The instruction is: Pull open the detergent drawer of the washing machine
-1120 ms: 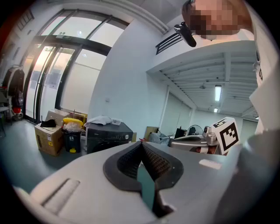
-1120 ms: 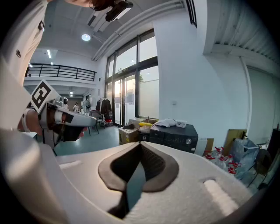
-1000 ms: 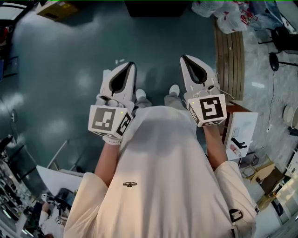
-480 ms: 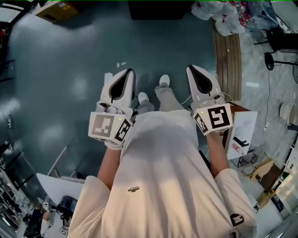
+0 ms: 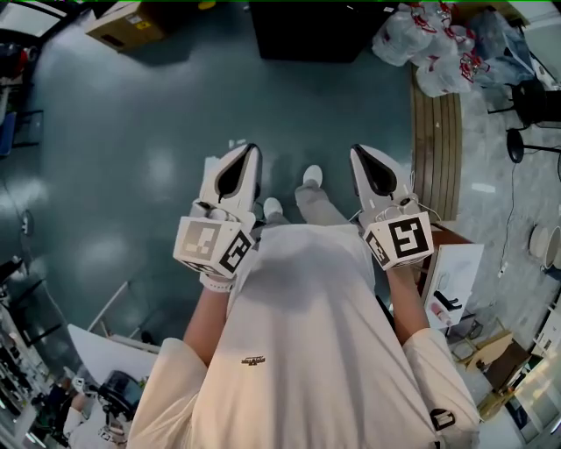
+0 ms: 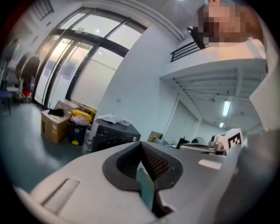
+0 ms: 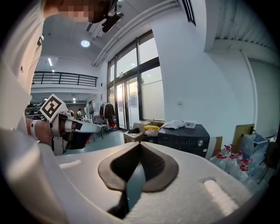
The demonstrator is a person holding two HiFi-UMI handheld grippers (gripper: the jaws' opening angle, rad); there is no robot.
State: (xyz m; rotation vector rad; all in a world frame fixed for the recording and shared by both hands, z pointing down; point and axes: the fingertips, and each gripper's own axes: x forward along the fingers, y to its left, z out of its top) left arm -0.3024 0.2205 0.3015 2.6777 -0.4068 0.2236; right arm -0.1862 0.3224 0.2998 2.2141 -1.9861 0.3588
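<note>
1. Holding both claws out in front of a pale shirt, the person carries the left gripper and the right gripper side by side. Each has its jaws pressed together with nothing between them.
2. Just beyond them, one shoe is now stepped ahead of the other, where a second ago the two were nearly level.
3. Blue-green floor stretches ahead, with a slatted wooden platform at its right.
4. Farthest off, the dark machine at the head view's top edge shows more of itself than a second ago. The cardboard box and plastic bags flanking it have slid further into view.
5. Its detergent drawer is too small to make out, and both grippers are well apart from the machine.
</note>
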